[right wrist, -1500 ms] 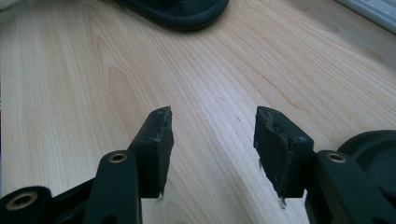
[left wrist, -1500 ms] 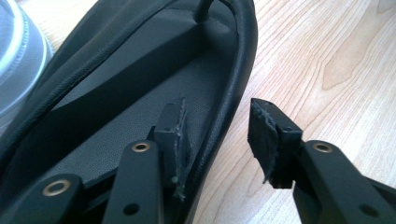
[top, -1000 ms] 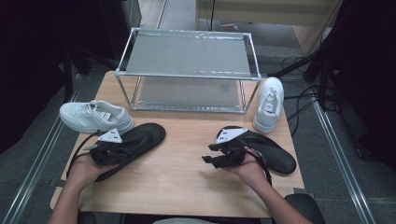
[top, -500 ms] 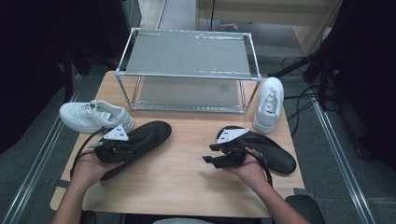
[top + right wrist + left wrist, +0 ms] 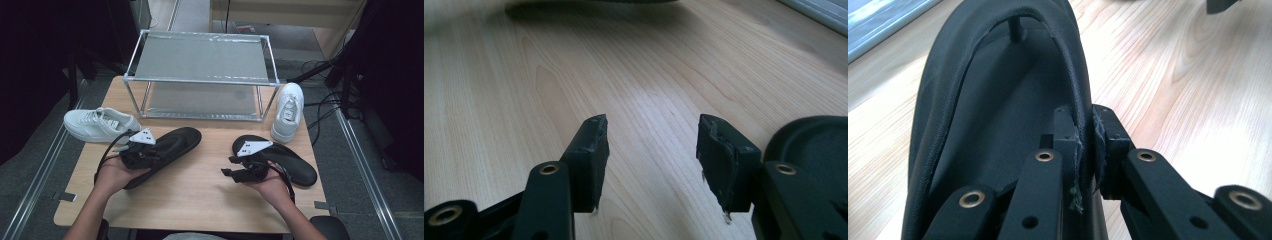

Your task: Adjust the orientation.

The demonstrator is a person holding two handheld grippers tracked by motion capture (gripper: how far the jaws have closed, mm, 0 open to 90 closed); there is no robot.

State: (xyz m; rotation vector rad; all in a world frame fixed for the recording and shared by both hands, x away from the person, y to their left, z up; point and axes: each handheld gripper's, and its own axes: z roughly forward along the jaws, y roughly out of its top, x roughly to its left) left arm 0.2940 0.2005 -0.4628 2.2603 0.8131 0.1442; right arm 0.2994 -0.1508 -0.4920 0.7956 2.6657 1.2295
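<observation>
Left gripper point(image 5: 1087, 145) clamped on the strap of the left black flip-flop point(image 5: 167, 150). Right gripper point(image 5: 651, 150) jaws apart, holding nothing, just beside the right black flip-flop point(image 5: 287, 160).

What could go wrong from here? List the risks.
1. The left tool pinches just the thin strap of the black flip-flop, so the shoe may swing or slip out in transit.
2. The shoe rack stands close ahead; the dangling sole could catch its frame.
3. The right tool is open beside the other flip-flop, which lies unheld.
</observation>
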